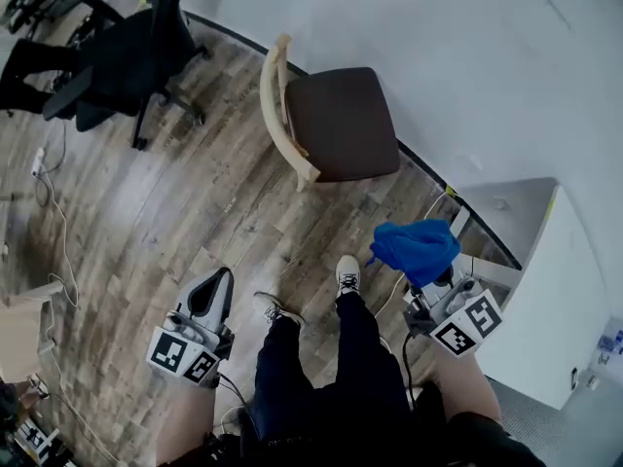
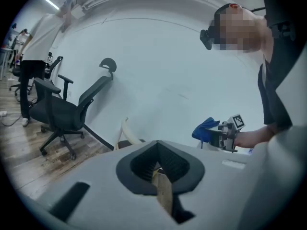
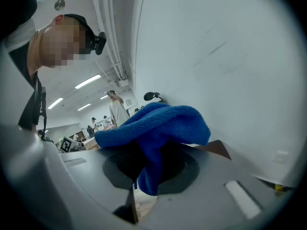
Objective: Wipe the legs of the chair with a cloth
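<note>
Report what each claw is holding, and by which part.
The right claw is shut on the blue cloth, pinching a bunched fold of it. The rest drapes loosely over the jaws. The left claw holds nothing, its jaws together.

Nubby blue cloth [image 3: 158,128]; pale wooden chair [image 1: 326,120], matt seat.

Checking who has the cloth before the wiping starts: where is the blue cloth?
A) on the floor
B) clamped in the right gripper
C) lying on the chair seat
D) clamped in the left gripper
B: the right gripper view shows the right gripper shut on the blue cloth, which bunches up above it.
</note>
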Available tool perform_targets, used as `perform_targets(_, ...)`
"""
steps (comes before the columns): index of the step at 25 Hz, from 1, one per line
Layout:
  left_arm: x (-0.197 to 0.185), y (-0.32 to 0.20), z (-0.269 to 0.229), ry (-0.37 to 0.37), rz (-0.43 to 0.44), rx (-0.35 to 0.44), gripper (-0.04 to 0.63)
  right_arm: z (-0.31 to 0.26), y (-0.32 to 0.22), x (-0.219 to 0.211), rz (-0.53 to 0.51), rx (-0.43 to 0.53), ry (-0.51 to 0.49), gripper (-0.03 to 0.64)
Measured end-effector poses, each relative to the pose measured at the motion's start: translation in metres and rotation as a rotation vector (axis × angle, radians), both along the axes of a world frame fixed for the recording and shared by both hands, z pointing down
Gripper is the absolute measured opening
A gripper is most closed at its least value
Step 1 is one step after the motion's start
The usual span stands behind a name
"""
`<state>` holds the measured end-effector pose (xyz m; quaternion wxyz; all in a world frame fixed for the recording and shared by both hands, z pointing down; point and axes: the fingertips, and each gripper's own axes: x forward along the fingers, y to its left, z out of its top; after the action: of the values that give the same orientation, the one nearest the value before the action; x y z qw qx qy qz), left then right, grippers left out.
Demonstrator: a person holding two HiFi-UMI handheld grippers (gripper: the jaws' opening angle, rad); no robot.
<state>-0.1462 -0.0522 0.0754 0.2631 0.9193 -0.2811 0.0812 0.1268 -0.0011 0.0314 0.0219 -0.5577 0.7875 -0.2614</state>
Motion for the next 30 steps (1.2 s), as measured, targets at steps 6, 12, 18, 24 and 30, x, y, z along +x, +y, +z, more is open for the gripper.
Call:
perform_targets(6, 0.052, 0.012, -0.093, 0.042, 0.067, 0.017, -0.003, -0.081, 0.007, -0.019, -0.064, 0.046, -0.041, 0.064)
perform_targets(12, 0.101, 0.029, -0.148, 0.075, 0.07, 0.064, -0.003, -0.131, 0.015, -0.01, -0.153, 0.096, -0.065, 0.064)
perform_targets(18, 0.126, 0.057, -0.171, 0.079, 0.034, 0.072, -0.003, -0.149, 0.035, 0.0, -0.24, 0.106, -0.081, 0.064)
perform_targets(24, 0.138, 0.085, -0.173, 0.083, -0.015, 0.062, -0.003, -0.14, 0.065, 0.0, -0.31, 0.064, -0.121, 0.064)
perform_targets(30, 0.127, 0.11, -0.177, 0.123, 0.009, 0.03, -0.003, -0.147, 0.09, -0.021, -0.289, 0.059, -0.144, 0.064)
